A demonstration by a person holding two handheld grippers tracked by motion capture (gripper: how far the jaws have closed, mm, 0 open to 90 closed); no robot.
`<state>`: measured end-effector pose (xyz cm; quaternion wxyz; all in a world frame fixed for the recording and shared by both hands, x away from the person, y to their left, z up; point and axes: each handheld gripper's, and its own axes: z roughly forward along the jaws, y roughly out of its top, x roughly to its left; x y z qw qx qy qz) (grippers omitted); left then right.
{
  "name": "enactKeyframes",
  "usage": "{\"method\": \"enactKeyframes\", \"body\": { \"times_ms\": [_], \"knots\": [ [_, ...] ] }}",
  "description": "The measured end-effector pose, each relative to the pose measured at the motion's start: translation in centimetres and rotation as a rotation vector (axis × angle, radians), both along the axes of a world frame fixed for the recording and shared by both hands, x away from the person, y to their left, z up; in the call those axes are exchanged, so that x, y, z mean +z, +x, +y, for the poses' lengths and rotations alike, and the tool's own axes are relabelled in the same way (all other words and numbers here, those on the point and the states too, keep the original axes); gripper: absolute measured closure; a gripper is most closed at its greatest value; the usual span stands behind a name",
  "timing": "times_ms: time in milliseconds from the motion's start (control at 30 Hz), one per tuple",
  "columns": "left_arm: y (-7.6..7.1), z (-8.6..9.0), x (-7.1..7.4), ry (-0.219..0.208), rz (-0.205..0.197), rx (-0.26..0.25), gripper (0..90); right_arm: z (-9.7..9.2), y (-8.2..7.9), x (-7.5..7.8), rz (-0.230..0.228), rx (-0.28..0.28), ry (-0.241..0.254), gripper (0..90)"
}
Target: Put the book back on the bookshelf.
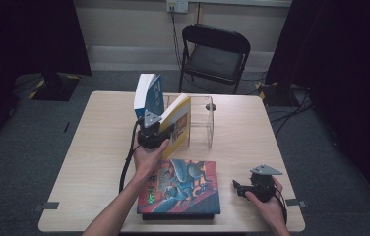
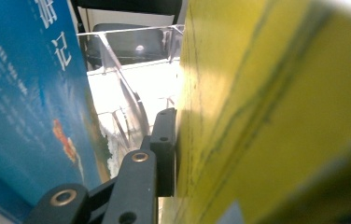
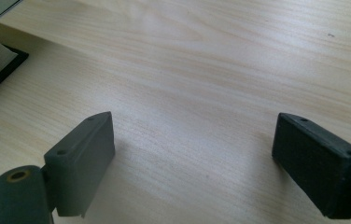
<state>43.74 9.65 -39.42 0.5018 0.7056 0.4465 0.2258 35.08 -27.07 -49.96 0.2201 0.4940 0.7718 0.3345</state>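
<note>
Three books share my table (image 1: 99,147), and I place everything by the clear rack (image 1: 201,123) standing at the table's middle, toward the far edge. Largest is the flat book (image 1: 185,189), lying cover-up with its cartoon art on the near side of the rack, close to the table's front edge, on top of something dark. Next is the blue book (image 1: 148,96), standing upright just left of the rack; in my left gripper view its blue cover (image 2: 24,102) rises along the left. Then comes the yellow book (image 1: 179,120), tilted against the rack's left end, between the blue book and the rack's clear walls. My left claw (image 1: 166,132) holds that yellow book: one black pad (image 2: 164,149) lies flat against its yellow cover (image 2: 267,107), and the clear rack (image 2: 127,84) shows beyond. The other pad is hidden behind the book, so I cannot see how firmly it presses. My right claw (image 1: 239,188) rests low over bare wood, near and to the right of the rack, right of the flat book. Its pads (image 3: 82,158) stand wide apart with nothing between them, released.
</note>
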Motion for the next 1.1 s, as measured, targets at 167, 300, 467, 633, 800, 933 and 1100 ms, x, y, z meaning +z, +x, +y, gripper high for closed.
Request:
{"method": "enactKeyframes", "body": {
  "times_ms": [167,300,467,633,800,933,1100],
  "knots": [
    [-0.2,0.3,0.4,-0.005,0.002,-0.020,69.4,0.0,0.0,0.0,0.000,0.001,0.000,12.9],
    [-0.4,0.6,1.4,0.001,0.009,-0.036,69.0,0.0,0.0,0.0,0.000,0.000,0.000,12.9],
    [-0.5,1.0,2.8,0.035,0.022,-0.075,69.3,0.0,0.0,0.0,0.000,0.000,0.000,12.9],
    [-0.1,1.1,3.9,0.066,0.087,-0.131,67.8,0.0,0.0,0.0,0.000,0.000,0.000,12.9],
    [0.2,1.2,5.2,0.091,0.128,-0.128,67.3,0.0,0.0,0.0,0.000,-0.002,0.000,12.9],
    [0.8,1.0,6.5,0.107,0.178,-0.125,67.0,0.0,0.0,0.0,0.000,-0.002,0.000,12.9],
    [2.3,0.3,8.3,0.181,0.272,-0.137,68.3,0.0,0.0,0.0,0.001,-0.003,0.001,12.9]
  ]
}}
